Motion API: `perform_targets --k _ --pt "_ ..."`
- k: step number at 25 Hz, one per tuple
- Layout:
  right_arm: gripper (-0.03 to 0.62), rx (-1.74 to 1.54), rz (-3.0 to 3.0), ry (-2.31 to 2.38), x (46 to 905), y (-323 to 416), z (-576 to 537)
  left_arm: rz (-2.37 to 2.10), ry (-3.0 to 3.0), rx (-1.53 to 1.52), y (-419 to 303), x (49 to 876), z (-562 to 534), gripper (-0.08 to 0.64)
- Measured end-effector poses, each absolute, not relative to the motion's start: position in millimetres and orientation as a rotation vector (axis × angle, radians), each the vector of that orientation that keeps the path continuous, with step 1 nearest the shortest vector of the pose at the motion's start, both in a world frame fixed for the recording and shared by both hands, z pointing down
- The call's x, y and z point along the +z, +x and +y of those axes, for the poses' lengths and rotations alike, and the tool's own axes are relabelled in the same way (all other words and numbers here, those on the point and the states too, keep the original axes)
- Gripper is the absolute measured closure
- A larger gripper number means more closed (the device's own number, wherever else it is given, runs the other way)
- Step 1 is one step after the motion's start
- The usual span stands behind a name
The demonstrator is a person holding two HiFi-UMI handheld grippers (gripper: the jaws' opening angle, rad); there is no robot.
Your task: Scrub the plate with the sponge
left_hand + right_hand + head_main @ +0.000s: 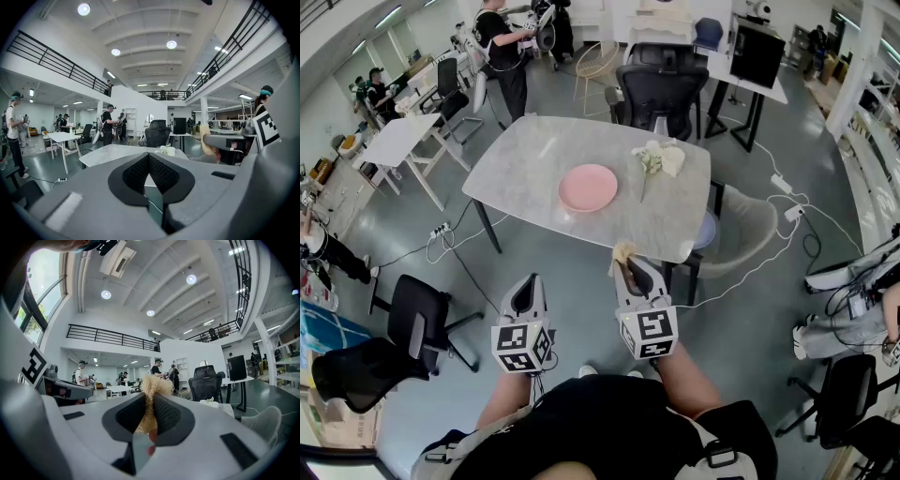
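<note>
A pink plate (589, 187) lies near the middle of the grey marble table (534, 155). Both grippers hang in front of the table's near edge, short of the plate. My right gripper (628, 269) is shut on a tan, fibrous sponge (623, 253), which sticks out past the jaw tips. In the right gripper view the sponge (151, 389) fills the slot between that gripper's (149, 401) jaws. My left gripper (528, 289) is shut with nothing in it, and its jaws meet in the left gripper view (149, 159). The held sponge (206, 139) shows at that view's right.
A crumpled white cloth (659, 157) lies on the table right of the plate. A black office chair (661, 94) stands behind the table and another (417, 319) is at my left. Cables run over the floor at the right (769, 253). People stand at the back.
</note>
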State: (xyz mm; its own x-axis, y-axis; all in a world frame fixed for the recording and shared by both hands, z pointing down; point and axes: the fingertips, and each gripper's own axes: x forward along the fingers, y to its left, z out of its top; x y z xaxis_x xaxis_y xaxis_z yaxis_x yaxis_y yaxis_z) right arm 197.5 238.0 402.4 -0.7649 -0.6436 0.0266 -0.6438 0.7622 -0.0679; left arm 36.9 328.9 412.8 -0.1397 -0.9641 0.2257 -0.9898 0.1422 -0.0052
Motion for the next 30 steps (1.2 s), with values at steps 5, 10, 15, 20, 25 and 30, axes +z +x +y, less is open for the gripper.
perform_targets --k 5,10,15,20,25,30 --pt "0.541 0.105 -2.955 1.057 401.2 190.0 244.9 -2.236 1.934 0.223 35.8 416.4 333.7 0.555" --pt "0.541 0.134 -2.975 1.055 396.5 179.9 246.5 -2.225 1.934 0.231 28.2 418.2 335.4 0.555" --pt "0.541 0.108 -2.968 1.053 397.1 157.0 246.6 -2.227 1.927 0.22 6.1 422.1 335.2 0.555" --pt "0.541 0.099 -2.947 1.076 401.6 132.5 247.7 -2.227 1.94 0.204 -21.1 425.1 335.1 0.555" --pt "0.541 0.086 -2.93 1.122 401.2 108.9 248.9 -2.205 1.953 0.177 -51.2 429.3 335.9 0.555" --pt "0.541 0.079 -2.896 1.138 398.7 87.2 241.6 -2.185 1.92 0.16 -84.4 435.4 332.4 0.555"
